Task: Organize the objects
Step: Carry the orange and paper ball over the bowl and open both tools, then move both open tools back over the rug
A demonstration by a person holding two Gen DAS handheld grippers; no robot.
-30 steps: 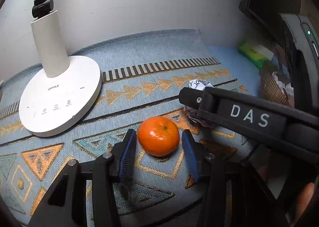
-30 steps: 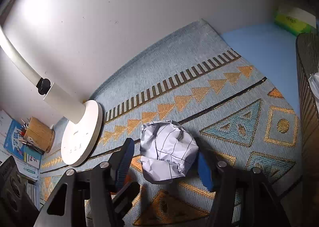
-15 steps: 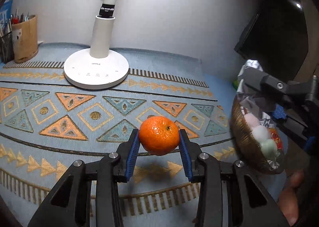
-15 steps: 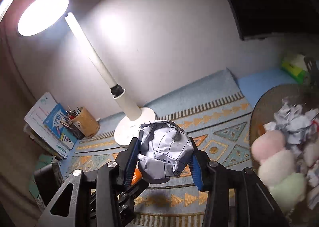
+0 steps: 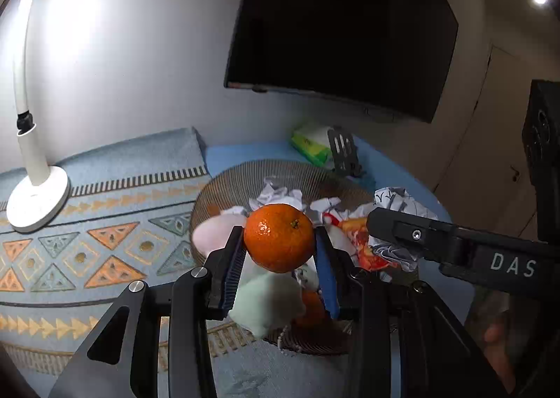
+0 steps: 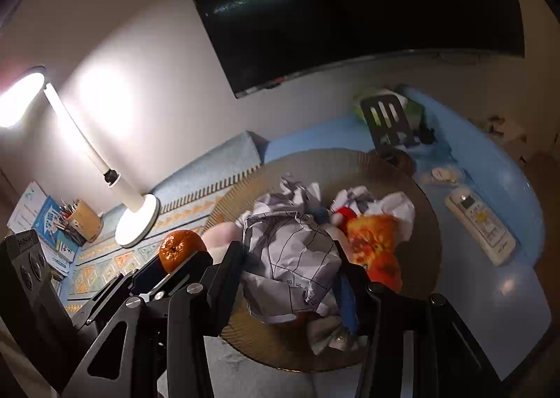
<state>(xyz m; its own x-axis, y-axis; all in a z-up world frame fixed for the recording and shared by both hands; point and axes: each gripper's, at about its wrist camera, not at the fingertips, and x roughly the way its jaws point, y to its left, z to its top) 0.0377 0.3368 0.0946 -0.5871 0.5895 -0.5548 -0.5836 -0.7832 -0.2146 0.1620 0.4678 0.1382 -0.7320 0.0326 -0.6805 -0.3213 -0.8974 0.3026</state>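
My left gripper (image 5: 279, 254) is shut on an orange tangerine (image 5: 279, 237) and holds it in the air above a round woven basket (image 5: 245, 175). A crumpled ball of printed paper (image 6: 292, 254) is clamped in my right gripper (image 6: 290, 279), also over the basket (image 6: 425, 233). In the basket lie crumpled papers (image 5: 280, 193), pale soft balls (image 5: 266, 296) and an orange-red wrapper (image 6: 376, 237). From the right wrist view the tangerine (image 6: 182, 245) shows at the left, in the left gripper's pads. The right gripper's finger (image 5: 455, 247) crosses the left wrist view with paper (image 5: 399, 202) behind it.
A white desk lamp (image 5: 35, 195) stands lit on the patterned blue mat (image 5: 105, 240). A dark wall screen (image 5: 343, 23) hangs behind. A green tissue pack (image 5: 311, 146), a black stand (image 6: 386, 121), a white remote (image 6: 479, 223), a pen holder (image 6: 84, 219) and booklets (image 6: 45, 219) surround the basket.
Both grippers lifted their loads off the mat and swung right over the basket. The lamp slid to the left of both views.
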